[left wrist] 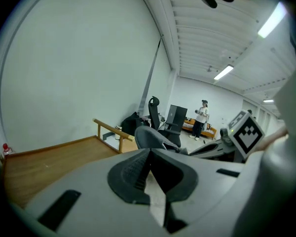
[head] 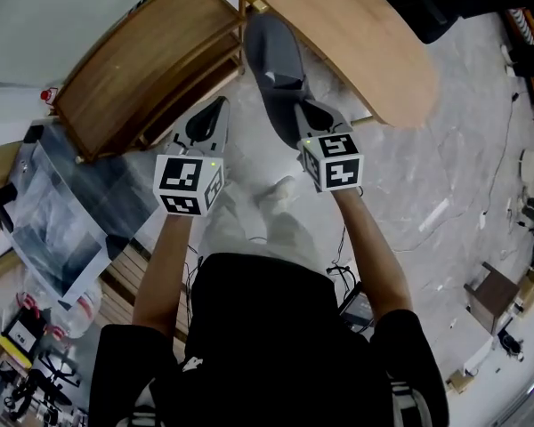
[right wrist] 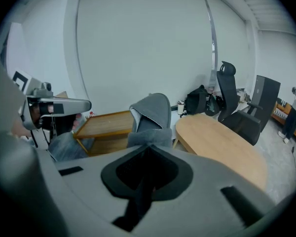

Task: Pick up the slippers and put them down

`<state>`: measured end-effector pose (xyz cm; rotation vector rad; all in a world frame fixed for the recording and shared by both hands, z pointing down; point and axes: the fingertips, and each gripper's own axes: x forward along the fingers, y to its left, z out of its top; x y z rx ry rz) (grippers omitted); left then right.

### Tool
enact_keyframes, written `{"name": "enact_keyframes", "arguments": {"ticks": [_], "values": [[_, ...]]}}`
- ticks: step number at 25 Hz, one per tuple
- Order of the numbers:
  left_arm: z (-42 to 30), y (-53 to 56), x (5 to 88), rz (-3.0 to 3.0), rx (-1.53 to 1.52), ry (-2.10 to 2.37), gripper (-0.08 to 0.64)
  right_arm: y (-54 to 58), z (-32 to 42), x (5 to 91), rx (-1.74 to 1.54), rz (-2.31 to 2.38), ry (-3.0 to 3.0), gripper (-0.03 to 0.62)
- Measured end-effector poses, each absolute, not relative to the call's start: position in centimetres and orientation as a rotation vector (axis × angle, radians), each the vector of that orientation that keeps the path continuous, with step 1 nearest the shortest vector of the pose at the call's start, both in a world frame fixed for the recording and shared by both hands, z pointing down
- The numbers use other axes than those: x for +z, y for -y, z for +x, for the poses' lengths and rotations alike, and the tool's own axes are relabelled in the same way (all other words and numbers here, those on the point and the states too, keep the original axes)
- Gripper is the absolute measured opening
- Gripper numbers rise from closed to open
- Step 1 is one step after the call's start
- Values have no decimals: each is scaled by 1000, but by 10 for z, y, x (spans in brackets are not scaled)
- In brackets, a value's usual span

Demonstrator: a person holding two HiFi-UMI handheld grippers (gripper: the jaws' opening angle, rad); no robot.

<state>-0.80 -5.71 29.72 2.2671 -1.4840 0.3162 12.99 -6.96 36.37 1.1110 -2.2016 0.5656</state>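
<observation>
A grey slipper [head: 276, 65] hangs in the air in front of me, heel end pinched by my right gripper [head: 308, 114], which is shut on it. In the right gripper view the slipper [right wrist: 151, 113] rises upright from the closed jaws [right wrist: 149, 147], toe up. My left gripper [head: 215, 107] is level with it to the left, over the corner of a low wooden rack [head: 142, 69]; its jaws meet at the tips with nothing between them [left wrist: 149, 151]. From the left gripper view the slipper [left wrist: 147, 138] and the right gripper's marker cube [left wrist: 246, 131] show at right. No second slipper is in view.
An oval wooden table [head: 356, 43] stands just right of the slipper. The low rack's rail [left wrist: 108, 128] runs along the white wall. Black office chairs [right wrist: 233, 98] and bags sit further back, with a person [left wrist: 202, 116] far off. Clutter and cables lie on the floor at left [head: 44, 229].
</observation>
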Motion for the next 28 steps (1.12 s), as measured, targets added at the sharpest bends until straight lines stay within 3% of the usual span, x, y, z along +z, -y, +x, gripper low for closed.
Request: {"name": "enact_keyframes", "arguments": {"ticks": [16, 28], "values": [[55, 53, 393, 2320, 381, 1335, 5, 62, 172, 440, 653, 1174, 2189, 5], [74, 63, 558, 2367, 394, 1241, 5, 59, 172, 594, 678, 1199, 2195, 5]]}}
